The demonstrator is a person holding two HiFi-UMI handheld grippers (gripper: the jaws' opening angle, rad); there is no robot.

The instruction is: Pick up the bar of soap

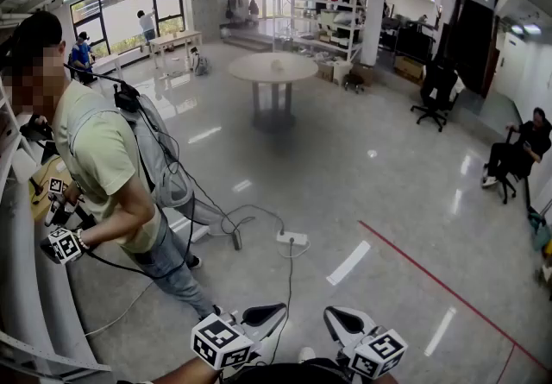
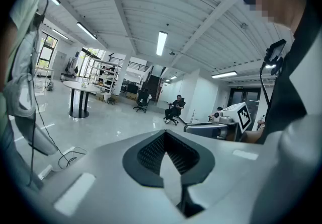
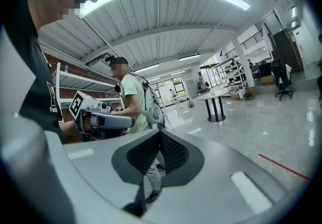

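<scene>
Since no bar of soap shows in any view, the pick-up does not look to have begun; the step in hand is at best finding the soap. The head view looks out over a wide, glossy floor (image 1: 345,184), with the left claw (image 1: 278,308) and the right claw (image 1: 329,311) held low at the bottom edge, near each other and aimed out into the hall. Each claw's own view shows its black pads pressed together at the tips, with nothing pinched between them; only floor, and for the right claw a bystander's leg, shows through the slot behind the tips.

A second person (image 1: 103,166) stands at the left beside shelving (image 1: 26,287), holding marker-cubed claws of their own. A round tabletop (image 1: 272,68) stands well off across the hall with a small pale thing on it, too far and too small to name. The soap may lie on that shelving or somewhere outside the views, but the cramped, bent left edge of the head view does not settle it.

The next move probably calls for turning head and claws until the soap comes into sight. Then one claw must spread its jaws before closing in, since shut jaws can only push a bar away.
</scene>
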